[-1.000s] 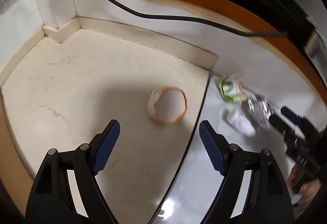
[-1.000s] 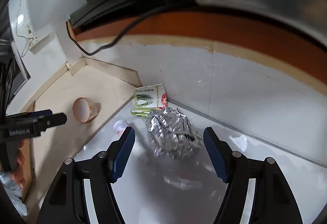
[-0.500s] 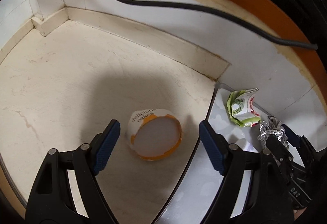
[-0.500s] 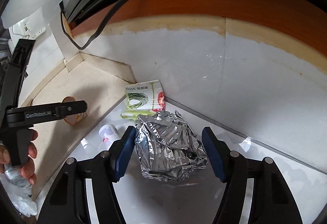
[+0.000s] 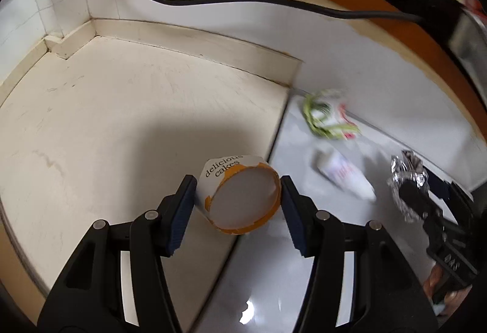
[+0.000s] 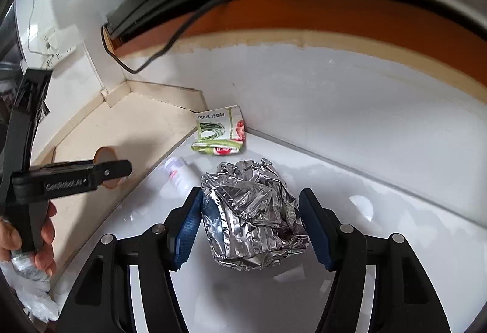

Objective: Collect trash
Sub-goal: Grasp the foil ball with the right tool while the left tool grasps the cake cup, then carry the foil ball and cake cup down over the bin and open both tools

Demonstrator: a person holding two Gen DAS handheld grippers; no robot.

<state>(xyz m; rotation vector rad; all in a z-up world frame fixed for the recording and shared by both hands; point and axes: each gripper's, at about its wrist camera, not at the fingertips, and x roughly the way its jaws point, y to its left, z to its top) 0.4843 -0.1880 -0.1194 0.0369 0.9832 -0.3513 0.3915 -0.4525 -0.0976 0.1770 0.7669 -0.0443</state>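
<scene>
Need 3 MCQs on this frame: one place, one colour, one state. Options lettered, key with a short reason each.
1. Where does the green-printed packet lie?
A. against the wall behind the foil ball
B. inside the paper cup
C. under the left gripper

2. What colour is the paper cup's rim?
A. blue
B. orange
C. green

3. What stands between the right gripper fingers?
A. the small white bottle
B. nothing
C. the foil ball

Key: 1 A, the packet sits at the wall base beyond the foil; 2 B, an orange band rings the cup's mouth; 3 C, both blue pads flank the crumpled foil.
</scene>
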